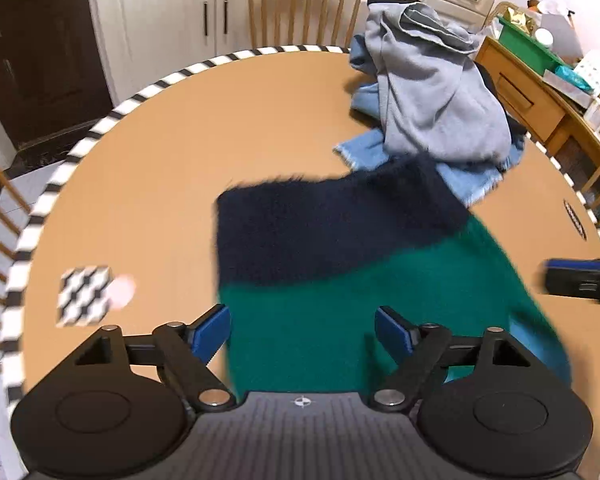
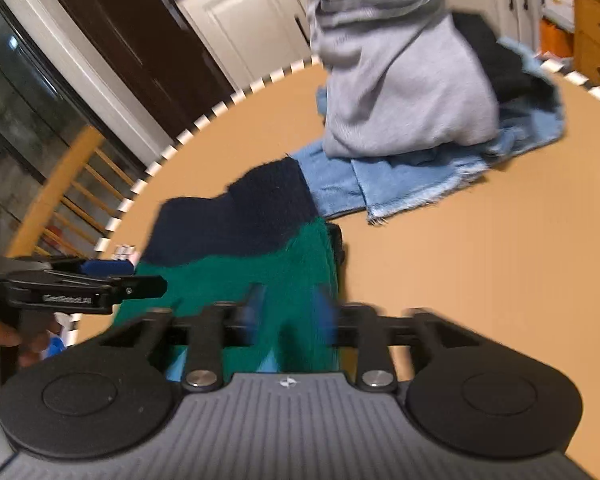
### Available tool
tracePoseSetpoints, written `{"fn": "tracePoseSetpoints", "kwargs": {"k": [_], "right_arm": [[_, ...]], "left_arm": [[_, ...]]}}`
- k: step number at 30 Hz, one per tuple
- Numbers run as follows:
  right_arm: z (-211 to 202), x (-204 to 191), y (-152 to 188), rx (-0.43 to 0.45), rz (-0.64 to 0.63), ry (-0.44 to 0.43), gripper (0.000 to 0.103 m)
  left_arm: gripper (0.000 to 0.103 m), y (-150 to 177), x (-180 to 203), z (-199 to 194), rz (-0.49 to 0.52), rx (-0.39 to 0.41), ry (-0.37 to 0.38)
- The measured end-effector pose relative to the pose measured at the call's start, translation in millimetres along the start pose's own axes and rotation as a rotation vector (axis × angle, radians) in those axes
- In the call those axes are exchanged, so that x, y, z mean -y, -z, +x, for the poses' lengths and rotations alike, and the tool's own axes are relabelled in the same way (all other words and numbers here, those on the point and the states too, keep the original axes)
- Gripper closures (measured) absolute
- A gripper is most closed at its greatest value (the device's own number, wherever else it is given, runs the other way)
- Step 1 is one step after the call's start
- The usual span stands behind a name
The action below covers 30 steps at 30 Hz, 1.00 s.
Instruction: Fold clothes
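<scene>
A fuzzy green and navy sweater [image 1: 332, 264] lies on the round tan table [image 1: 180, 152], folded into a block. My left gripper [image 1: 302, 330] is open just above its near green edge, fingers wide apart. The right wrist view shows the same sweater [image 2: 252, 248] under my right gripper [image 2: 288, 312], whose blue pads [image 2: 324, 312] are blurred and stand partly apart over a ridge of green cloth. Whether they pinch it is unclear. Each gripper shows at the edge of the other's view, the right one [image 1: 580, 280] and the left one [image 2: 84, 280].
A pile of grey hoodie [image 1: 432, 88], dark cloth and light blue denim [image 1: 460, 180] sits at the table's far right. A checkered coaster [image 1: 84, 296] lies at left. Wooden chairs [image 1: 304, 4] ring the table; a wooden sideboard [image 1: 528, 92] stands at right.
</scene>
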State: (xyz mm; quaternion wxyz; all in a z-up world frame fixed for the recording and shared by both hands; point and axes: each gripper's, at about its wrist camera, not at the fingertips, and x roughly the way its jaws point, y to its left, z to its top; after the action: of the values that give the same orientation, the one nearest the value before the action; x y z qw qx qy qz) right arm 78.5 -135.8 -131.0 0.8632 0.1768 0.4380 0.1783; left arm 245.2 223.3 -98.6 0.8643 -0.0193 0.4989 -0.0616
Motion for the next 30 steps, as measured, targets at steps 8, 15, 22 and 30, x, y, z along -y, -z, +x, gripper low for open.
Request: {"fn": "tracePoseSetpoints", "kwargs": {"k": [8, 15, 22, 30], "right_arm": [[-27.7, 37.0, 74.6, -0.093, 0.234, -0.08, 0.044], [4.7, 35.7, 66.6, -0.135, 0.183, -0.072, 0.087], [2.3, 38.0, 25.1, -0.141, 0.022, 0.047, 0.088], [17.5, 43.9, -9.7, -0.116, -0.046, 0.124, 0.087]], "left_arm": [[0.019, 78.7, -18.8, -13.5, -0.211, -0.069, 0.049], [0.03, 101.6, -3.2, -16.5, -0.375, -0.074, 0.079], [0.03, 123.6, 70.2, -17.3, -0.311, -0.116, 0.103], [0.029, 146.0, 143.4, -3.6, -0.157, -0.179, 0.105]]}}
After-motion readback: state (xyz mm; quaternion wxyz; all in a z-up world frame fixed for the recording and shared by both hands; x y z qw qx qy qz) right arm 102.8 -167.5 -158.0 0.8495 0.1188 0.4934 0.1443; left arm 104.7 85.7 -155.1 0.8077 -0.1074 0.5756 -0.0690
